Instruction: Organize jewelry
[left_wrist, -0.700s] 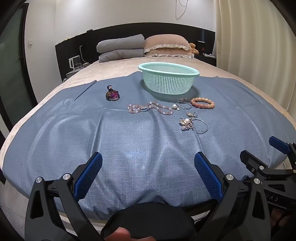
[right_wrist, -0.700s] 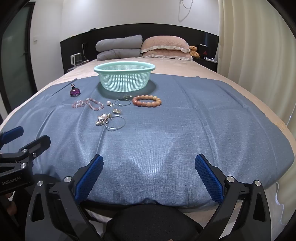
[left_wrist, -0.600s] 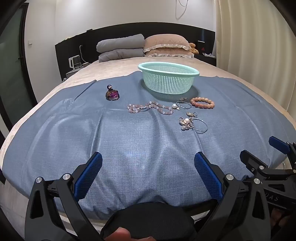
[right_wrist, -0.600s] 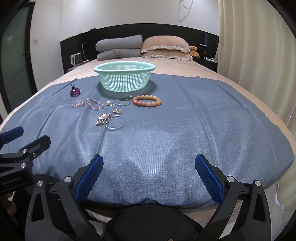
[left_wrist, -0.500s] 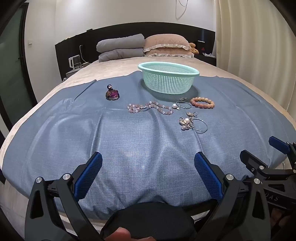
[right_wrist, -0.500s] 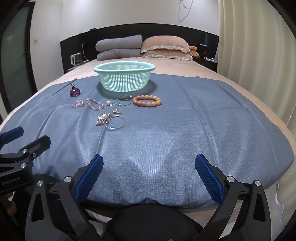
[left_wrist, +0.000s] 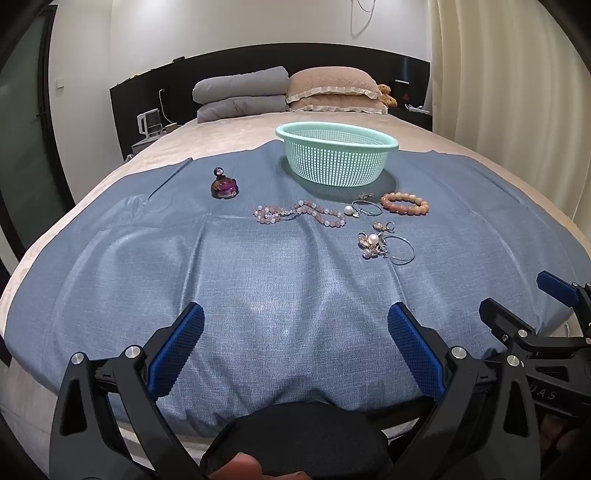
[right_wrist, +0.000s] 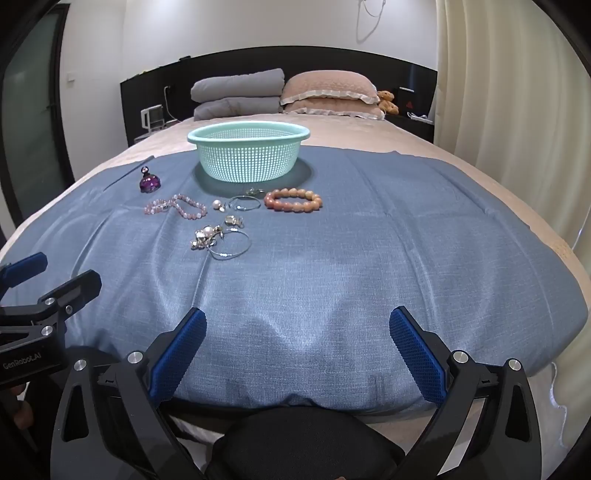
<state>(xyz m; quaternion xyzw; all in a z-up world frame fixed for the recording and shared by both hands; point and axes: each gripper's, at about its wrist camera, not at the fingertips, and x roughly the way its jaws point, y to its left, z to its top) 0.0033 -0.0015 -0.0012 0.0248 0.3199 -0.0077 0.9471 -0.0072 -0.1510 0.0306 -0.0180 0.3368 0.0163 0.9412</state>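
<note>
A mint green mesh basket (left_wrist: 336, 160) (right_wrist: 248, 157) stands on a blue cloth (left_wrist: 258, 280) (right_wrist: 369, 258) on a bed. In front of it lie an orange bead bracelet (left_wrist: 405, 202) (right_wrist: 293, 199), a pink bead strand (left_wrist: 299, 214) (right_wrist: 175, 205), a pearl with a thin hoop (left_wrist: 364, 209) (right_wrist: 236, 203), a silver pearl cluster with a hoop (left_wrist: 386, 245) (right_wrist: 219, 240), and a purple bottle (left_wrist: 223, 184) (right_wrist: 149, 181). My left gripper (left_wrist: 295, 328) and right gripper (right_wrist: 297, 328) are open and empty at the near edge, far from the jewelry.
Grey and pink pillows (left_wrist: 288, 90) lie against a black headboard (right_wrist: 406, 74). A cream curtain (right_wrist: 517, 110) hangs on the right. The right gripper shows at the right edge of the left wrist view (left_wrist: 535, 332); the left gripper shows at the left edge of the right wrist view (right_wrist: 37, 295).
</note>
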